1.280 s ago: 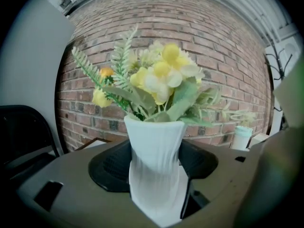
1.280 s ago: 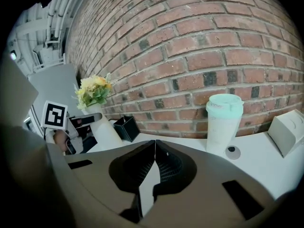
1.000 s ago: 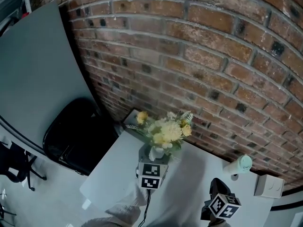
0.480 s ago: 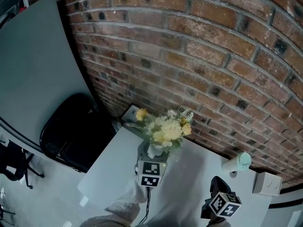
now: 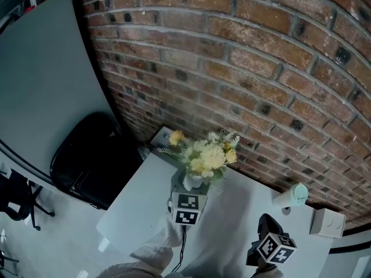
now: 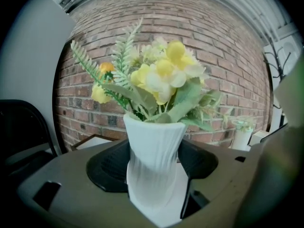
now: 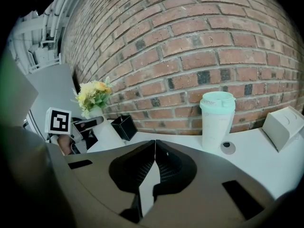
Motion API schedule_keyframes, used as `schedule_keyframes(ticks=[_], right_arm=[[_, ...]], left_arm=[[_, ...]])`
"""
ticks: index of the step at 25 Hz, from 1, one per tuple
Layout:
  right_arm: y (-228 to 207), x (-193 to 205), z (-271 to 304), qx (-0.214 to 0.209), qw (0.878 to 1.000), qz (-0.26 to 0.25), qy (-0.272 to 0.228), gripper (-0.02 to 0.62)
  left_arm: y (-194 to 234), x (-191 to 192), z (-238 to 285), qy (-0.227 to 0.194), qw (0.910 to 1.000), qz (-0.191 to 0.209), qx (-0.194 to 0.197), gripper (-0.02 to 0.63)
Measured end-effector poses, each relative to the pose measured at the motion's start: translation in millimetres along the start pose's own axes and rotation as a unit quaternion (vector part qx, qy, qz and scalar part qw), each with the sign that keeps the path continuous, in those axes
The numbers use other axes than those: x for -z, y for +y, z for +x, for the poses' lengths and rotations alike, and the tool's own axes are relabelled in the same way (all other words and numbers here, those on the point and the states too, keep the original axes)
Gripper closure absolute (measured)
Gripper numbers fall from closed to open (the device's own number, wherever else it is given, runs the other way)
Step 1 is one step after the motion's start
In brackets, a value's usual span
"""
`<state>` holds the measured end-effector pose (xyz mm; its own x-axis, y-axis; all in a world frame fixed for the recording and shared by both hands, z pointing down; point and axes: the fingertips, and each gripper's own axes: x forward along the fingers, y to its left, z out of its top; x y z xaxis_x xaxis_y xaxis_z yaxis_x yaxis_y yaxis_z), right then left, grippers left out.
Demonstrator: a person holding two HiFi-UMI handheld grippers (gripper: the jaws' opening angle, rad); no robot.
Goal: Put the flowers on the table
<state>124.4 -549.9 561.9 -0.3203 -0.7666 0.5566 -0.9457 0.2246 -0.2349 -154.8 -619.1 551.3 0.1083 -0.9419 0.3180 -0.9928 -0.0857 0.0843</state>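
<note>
1. Step in hand, as I read it: setting the vase [image 6: 154, 146] down on the table [image 5: 136, 213]; do it well by holding it upright and lowering straight till the base sits flat, away from the table edge; part the jaws slowly afterwards, since the flowers [image 6: 161, 77] prob. make it top-heavy.
2. Left gripper [image 6: 154, 163] is clamped on the vase, one jaw each side of its narrow waist; flowers above the jaws, base below them.
3. Vase is over the table's far-left part nr the brick wall [image 5: 261, 51]; can't tell if the base touches.
4. Right gripper [image 7: 153, 163]: jaws together, nothing between; well apart from the vase.
</note>
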Motion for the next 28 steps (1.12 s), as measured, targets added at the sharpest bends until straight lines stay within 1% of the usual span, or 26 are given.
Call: schedule_keyframes(ticks=[5,13,20,24,28], right_arm=[[-1,-3,-6,0.003,1.0,0.0,-0.006,0.571],[0,-6,-18,0.007,1.0,0.002,-0.017,0.571],[4,-11,-38,0.007,0.999,0.004,-0.036,0.571],[10,-9,-56,0.002,0.999,0.007,-0.045,0.571],[19,-7,-79,-0.004,0.998,0.005,-0.057,0.571]], left_arm=[[-2,2,0,0.007,1.0,-0.007,-0.001,0.296],[-2,-1,-7,-0.002,0.9997,-0.02,-0.01,0.296],[-4,11,-22,0.017,0.9994,-0.026,-0.016,0.296],[-14,18,-44,0.036,0.9989,-0.028,-0.008,0.296],[-38,21,-73,0.045,0.9981,-0.032,0.026,0.298]])
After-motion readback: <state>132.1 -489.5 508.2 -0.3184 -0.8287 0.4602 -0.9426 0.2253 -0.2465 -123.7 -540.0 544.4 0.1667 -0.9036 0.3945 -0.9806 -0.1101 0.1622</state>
